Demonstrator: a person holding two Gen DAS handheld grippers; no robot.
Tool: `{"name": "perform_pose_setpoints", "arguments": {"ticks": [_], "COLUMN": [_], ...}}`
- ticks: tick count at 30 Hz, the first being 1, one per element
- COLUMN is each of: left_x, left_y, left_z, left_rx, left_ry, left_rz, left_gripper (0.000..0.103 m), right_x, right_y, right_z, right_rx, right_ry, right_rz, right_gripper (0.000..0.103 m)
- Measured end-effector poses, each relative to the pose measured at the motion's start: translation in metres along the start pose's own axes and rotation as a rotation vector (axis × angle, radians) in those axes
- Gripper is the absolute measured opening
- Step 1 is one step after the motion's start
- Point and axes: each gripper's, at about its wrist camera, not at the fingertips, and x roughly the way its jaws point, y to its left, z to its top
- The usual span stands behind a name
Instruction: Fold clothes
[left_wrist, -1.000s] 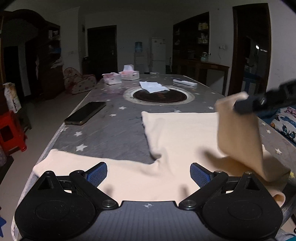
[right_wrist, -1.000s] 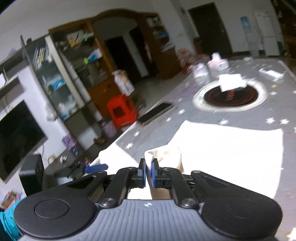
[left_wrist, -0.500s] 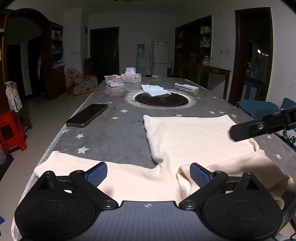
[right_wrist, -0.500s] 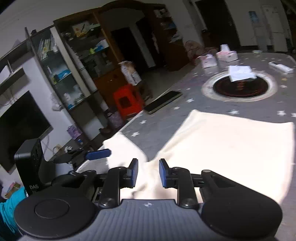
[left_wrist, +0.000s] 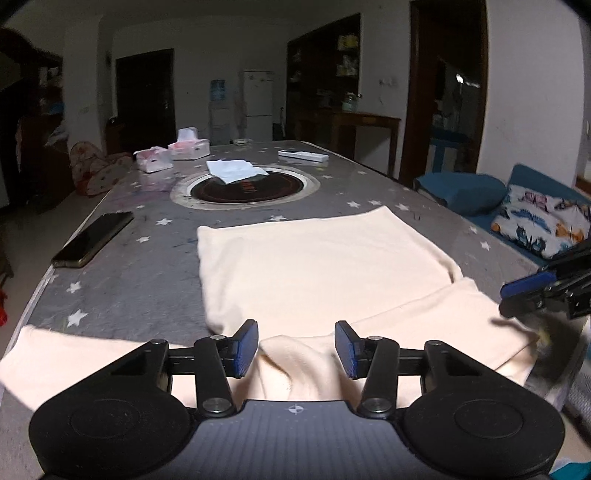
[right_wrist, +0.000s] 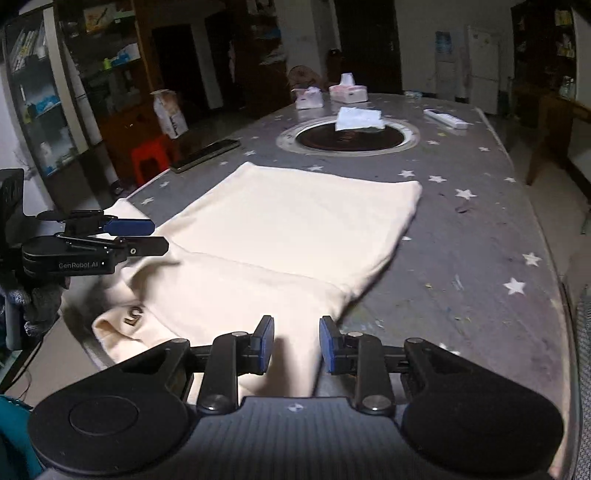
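Note:
A cream long-sleeved top (left_wrist: 317, 266) lies flat on the grey star-patterned table (left_wrist: 140, 280), body toward the far end. One sleeve is folded across its near part (right_wrist: 236, 291); the other sleeve (left_wrist: 66, 354) stretches left along the table edge. My left gripper (left_wrist: 294, 349) is open, low over the collar area, holding nothing. My right gripper (right_wrist: 293, 345) is open over the near right part of the top, holding nothing. Each gripper shows at the side of the other's view: the right one (left_wrist: 535, 291), the left one (right_wrist: 110, 236).
A black phone (left_wrist: 92, 238) lies at the table's left edge. A round hotplate (left_wrist: 245, 184) with white paper on it sits mid-table. Tissue boxes (left_wrist: 188, 147) and a remote (left_wrist: 303, 155) lie at the far end. A red stool (right_wrist: 151, 155) and a sofa (left_wrist: 517, 206) flank the table.
My right gripper laid the raised sleeve down across the top, opened and drew back to the near edge. My left gripper moved right toward the collar and narrowed its opening.

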Motion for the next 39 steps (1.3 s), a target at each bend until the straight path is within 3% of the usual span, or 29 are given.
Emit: {"name": "perform_pose_setpoints", "arguments": {"ticks": [2, 4, 8, 12, 16, 21, 25, 33, 36, 39], "left_x": [0.004, 0.007, 0.009, 0.008, 0.002, -0.018, -0.021, -0.015, -0.018, -0.024], "left_y": [-0.003, -0.003, 0.000, 0.004, 0.019, 0.016, -0.001, -0.002, -0.002, -0.001], "left_z": [-0.001, -0.002, -0.003, -0.004, -0.001, 0.001, -0.005, -0.023, -0.025, -0.025], "left_rx": [0.021, 0.026, 0.040, 0.071, 0.036, 0.023, 0.055, 0.056, 0.063, 0.067], "left_ry": [0.005, 0.014, 0.018, 0.019, 0.014, -0.004, 0.027, 0.098, 0.083, 0.048], "left_rz": [0.008, 0.016, 0.053, 0.106, 0.175, 0.090, 0.041, 0.045, 0.050, 0.085], "left_gripper": [0.031, 0.022, 0.015, 0.015, 0.015, 0.016, 0.019, 0.023, 0.007, 0.002], "right_x": [0.000, 0.004, 0.015, 0.034, 0.039, 0.031, 0.027, 0.041, 0.043, 0.044], "right_y": [-0.003, -0.003, 0.000, 0.004, 0.003, 0.003, 0.015, 0.026, 0.026, 0.028], "right_z": [0.000, 0.004, 0.010, 0.011, 0.008, 0.008, 0.007, 0.003, 0.003, 0.002], "right_rx": [0.005, 0.000, -0.030, -0.077, -0.105, -0.107, -0.163, -0.196, -0.195, -0.203], "right_ry": [-0.016, -0.036, -0.071, -0.058, -0.049, -0.077, -0.089, -0.057, -0.050, -0.046], "right_rz": [-0.008, -0.025, -0.033, -0.058, -0.130, -0.129, -0.096, -0.065, -0.057, -0.056], "right_gripper": [0.026, 0.026, 0.026, 0.026, 0.026, 0.026, 0.027, 0.033, 0.039, 0.041]}}
